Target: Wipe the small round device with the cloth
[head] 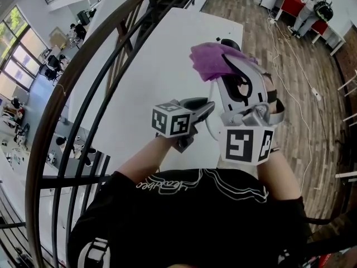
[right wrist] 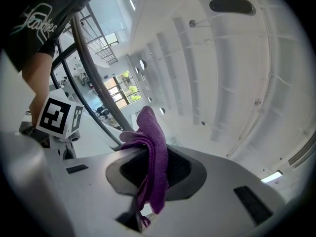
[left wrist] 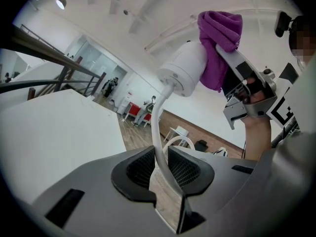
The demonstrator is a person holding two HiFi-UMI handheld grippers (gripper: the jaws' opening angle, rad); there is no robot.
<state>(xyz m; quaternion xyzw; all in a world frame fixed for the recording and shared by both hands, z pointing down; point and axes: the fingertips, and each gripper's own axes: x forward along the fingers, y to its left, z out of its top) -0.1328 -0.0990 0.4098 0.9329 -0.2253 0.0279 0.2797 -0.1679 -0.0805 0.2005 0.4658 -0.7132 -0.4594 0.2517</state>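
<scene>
The small round device (left wrist: 181, 71) is a white dome on a thin curved white stem (left wrist: 157, 132). My left gripper (left wrist: 159, 164) is shut on that stem and holds the device up in the air. A purple cloth (left wrist: 220, 38) is pressed against the device's right side by my right gripper (left wrist: 245, 85). The right gripper view shows the cloth (right wrist: 152, 152) bunched and pinched between the shut right gripper (right wrist: 150, 169). From the head view, the cloth (head: 213, 60) covers the device, the right gripper (head: 226, 66) points away from me, and the left gripper (head: 207, 107) sits just below it.
Both grippers hover over a white table (head: 167, 54). A dark curved railing (head: 83, 82) runs along the left. A small dark object (head: 228, 42) lies at the table's far end. Wooden floor (head: 290, 94) with a cable is on the right, with a person at a red desk (head: 312, 10) beyond.
</scene>
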